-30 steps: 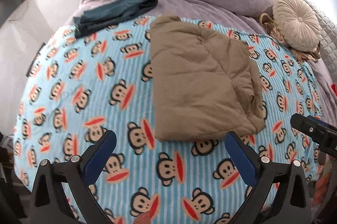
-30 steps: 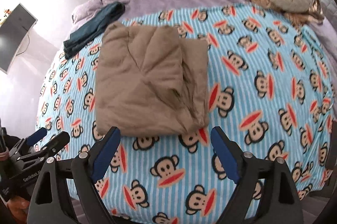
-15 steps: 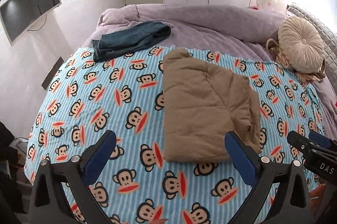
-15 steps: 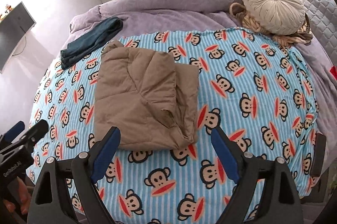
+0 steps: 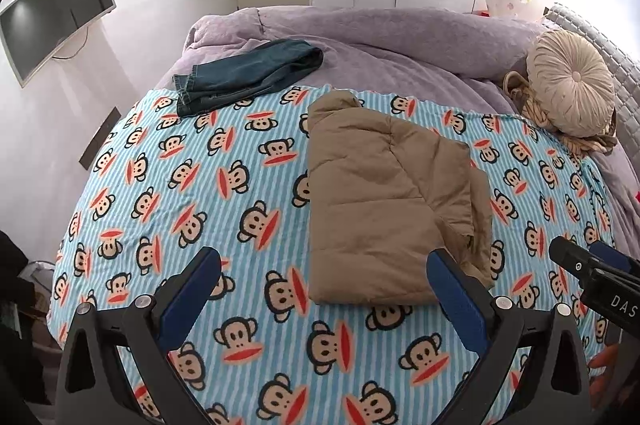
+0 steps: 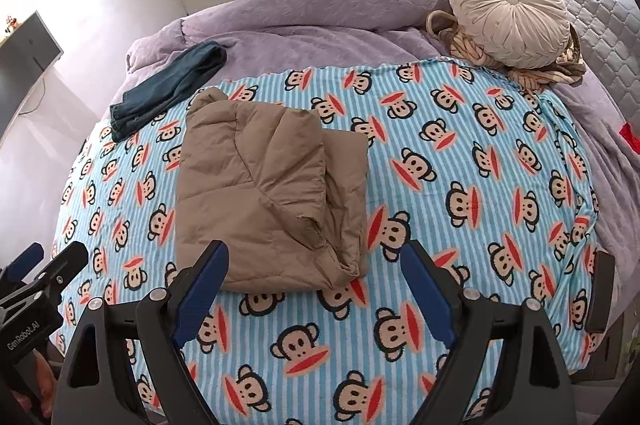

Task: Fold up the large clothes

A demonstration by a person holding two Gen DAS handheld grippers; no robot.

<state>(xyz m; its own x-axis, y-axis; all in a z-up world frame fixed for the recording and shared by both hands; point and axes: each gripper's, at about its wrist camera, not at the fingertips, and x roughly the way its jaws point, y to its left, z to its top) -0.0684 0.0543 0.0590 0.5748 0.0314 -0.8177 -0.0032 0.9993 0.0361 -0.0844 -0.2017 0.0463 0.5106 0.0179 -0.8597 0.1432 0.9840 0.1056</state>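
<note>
Left wrist view shows the left gripper (image 5: 326, 291) with its blue-padded fingers spread wide and holding nothing, raised above the near edge of the blue striped blanket printed with cartoon monkey faces (image 5: 192, 193). On that blanket lies the folded tan quilted jacket (image 5: 384, 209), a flat rectangular bundle with a loose flap of fabric along its right side. Its near edge shows just beyond the fingertips, apart from them. The right gripper (image 6: 314, 279) is likewise released and bare; from its camera the jacket (image 6: 260, 201) lies left of centre on the blanket (image 6: 460, 185). Beyond the jacket, a pair of folded dark blue jeans (image 5: 244, 75) rests across the far left edge of the monkey blanket, partly on the lilac bedspread (image 5: 400, 41). A round pleated cream cushion (image 6: 510, 7) sits past the blanket's far right corner.
</note>
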